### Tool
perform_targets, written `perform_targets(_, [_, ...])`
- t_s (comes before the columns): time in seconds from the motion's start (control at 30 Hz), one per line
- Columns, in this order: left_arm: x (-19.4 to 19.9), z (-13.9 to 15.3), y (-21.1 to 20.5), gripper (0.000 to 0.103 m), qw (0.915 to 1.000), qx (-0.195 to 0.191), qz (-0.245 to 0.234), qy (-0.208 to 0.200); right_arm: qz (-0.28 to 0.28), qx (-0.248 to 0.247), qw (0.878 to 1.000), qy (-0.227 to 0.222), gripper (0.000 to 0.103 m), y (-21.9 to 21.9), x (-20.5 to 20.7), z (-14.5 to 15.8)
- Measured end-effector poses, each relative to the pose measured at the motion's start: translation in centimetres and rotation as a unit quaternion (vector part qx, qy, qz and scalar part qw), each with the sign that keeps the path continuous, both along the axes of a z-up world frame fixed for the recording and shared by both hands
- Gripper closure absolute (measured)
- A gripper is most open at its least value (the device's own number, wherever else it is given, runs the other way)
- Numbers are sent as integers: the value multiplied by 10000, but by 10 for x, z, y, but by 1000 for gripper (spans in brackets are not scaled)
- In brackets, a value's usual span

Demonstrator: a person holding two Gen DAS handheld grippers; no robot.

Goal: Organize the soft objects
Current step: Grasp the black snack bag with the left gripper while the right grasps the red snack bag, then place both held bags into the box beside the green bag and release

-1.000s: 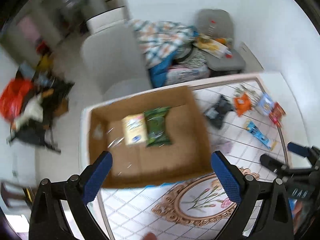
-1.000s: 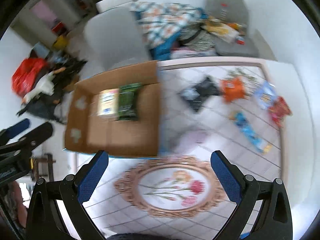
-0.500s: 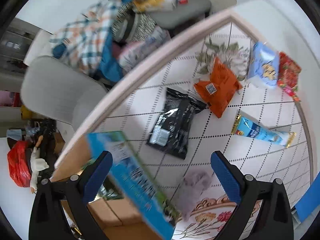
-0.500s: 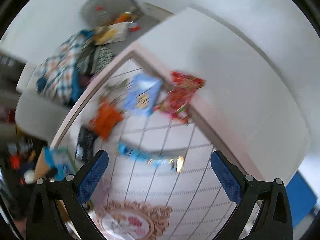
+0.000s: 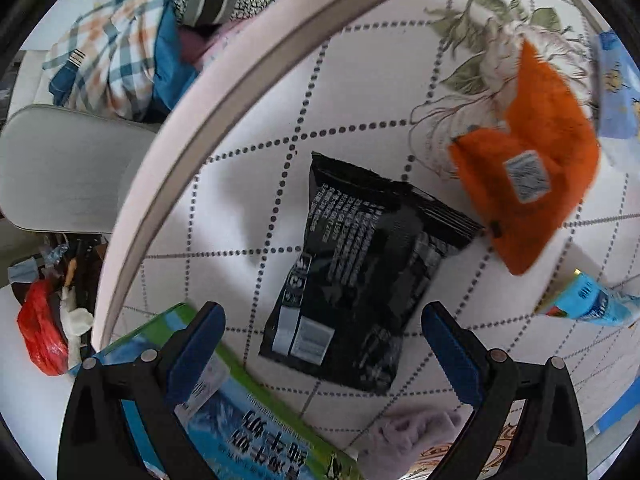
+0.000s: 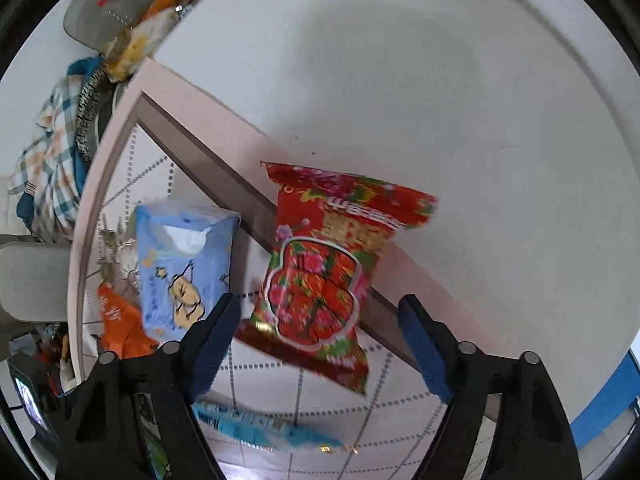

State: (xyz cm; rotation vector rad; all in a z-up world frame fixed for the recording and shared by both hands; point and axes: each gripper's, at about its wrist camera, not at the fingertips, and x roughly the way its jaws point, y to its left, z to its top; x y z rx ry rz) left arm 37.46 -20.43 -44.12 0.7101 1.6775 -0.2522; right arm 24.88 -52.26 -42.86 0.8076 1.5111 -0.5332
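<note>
In the left wrist view my left gripper [image 5: 320, 344] is open above a black soft packet [image 5: 360, 276] lying on the patterned tablecloth [image 5: 248, 184]. An orange soft pack [image 5: 532, 176] lies to its right, and a lilac cloth [image 5: 408, 436] lies near the bottom. In the right wrist view my right gripper [image 6: 320, 340] is open, close over a red flowered packet [image 6: 324, 272] at the table's edge. A light blue tissue pack [image 6: 180, 264] lies to its left, and a blue wrapped bar [image 6: 260, 428] lies below.
A box with a blue and green outside [image 5: 240, 416] stands at the lower left of the left wrist view. A grey chair [image 5: 60, 172] and a pile of clothes [image 5: 120, 44] lie beyond the table. A white wall [image 6: 440, 80] stands behind the red packet.
Both grippers have swung from over the open cardboard box to the right part of the table and come down close: left over the black packet, right over the red one.
</note>
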Motion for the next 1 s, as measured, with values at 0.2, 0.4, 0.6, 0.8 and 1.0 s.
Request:
perform_targets(0.2, [6,7,4,44,9979,-496,411,85,52,-23,9999,158,36,5,8,-18])
perform_targets(0.4, [-7,16,7,52,9939,-673,874,-73,222,-294,9989,275,52,17,9,-18])
perform_targets(0.6, [-25,47,23,54,9829,-1275,1329,-26,326,-307,9989,107,55,34,-9,-4])
perform_targets(0.8, [-49,103,46,54,9695,-1864,1566,-296,702,-377,9962,-361,55,77,-37,45])
perform_targets(1.0, [-82,162,97,54,9505,-2371,1901,-653,1381,-215,9863,-877,55,156,-52,108])
